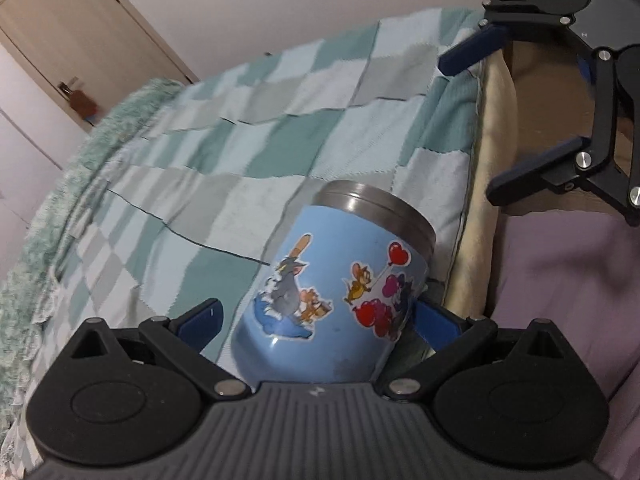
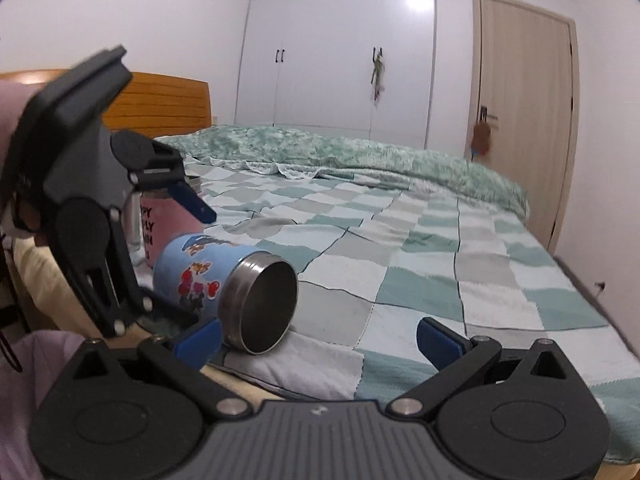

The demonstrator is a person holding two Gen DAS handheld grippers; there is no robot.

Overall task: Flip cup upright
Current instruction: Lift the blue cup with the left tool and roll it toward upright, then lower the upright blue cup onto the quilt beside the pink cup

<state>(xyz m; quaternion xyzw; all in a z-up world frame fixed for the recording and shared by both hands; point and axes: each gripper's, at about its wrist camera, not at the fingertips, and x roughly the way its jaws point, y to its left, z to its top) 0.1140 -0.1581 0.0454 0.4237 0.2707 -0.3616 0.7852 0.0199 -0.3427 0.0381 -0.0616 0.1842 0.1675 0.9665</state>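
A blue cup (image 1: pixel 336 292) with cartoon stickers and a steel rim lies on its side on the checked bedspread (image 1: pixel 240 140), near the bed's edge. In the right wrist view the cup (image 2: pixel 212 276) has its open mouth turned toward the camera. My left gripper (image 1: pixel 320 320) is open, with the cup's base end between its blue fingers; contact is unclear. My right gripper (image 2: pixel 316 338) is open and empty, just in front of the cup. It also shows in the left wrist view (image 1: pixel 476 120), hovering at the bed's edge.
A pink cup (image 2: pixel 168 220) stands behind the blue one near the wooden headboard (image 2: pixel 160 100). A green quilt (image 2: pixel 340 152) lies bunched along the far side of the bed. A white wardrobe (image 2: pixel 340 48) and a door (image 2: pixel 524 112) stand beyond.
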